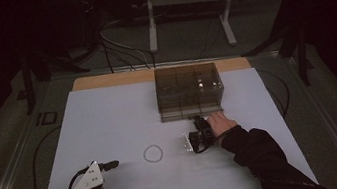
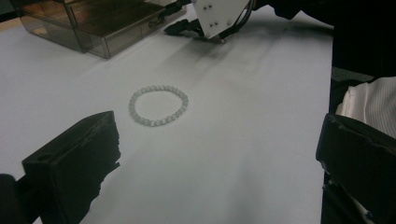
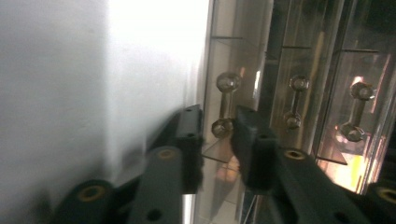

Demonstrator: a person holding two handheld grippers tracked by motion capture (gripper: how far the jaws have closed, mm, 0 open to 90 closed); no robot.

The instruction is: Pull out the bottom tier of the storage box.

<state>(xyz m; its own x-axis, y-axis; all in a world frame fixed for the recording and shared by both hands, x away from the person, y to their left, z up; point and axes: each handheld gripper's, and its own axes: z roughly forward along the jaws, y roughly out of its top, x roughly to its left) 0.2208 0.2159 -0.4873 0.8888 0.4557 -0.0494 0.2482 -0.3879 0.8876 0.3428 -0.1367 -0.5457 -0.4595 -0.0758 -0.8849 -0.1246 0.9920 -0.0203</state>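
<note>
Straddling a drawer handle (image 3: 224, 106) of the unlabelled clear organiser (image 1: 189, 89), the right tool (image 3: 218, 125) gapes slightly, unclamped.

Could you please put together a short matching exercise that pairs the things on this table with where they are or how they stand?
Things:
1. bead bracelet
2. clear drawer box
3. left claw
4. right claw

Places or states:
A. at the far edge of the white sheet
B. jaws on either side of a drawer handle
C. lying flat in the middle of the sheet
D. jaws wide apart with nothing between them

Pairs: 1-C, 2-A, 3-D, 4-B
</note>
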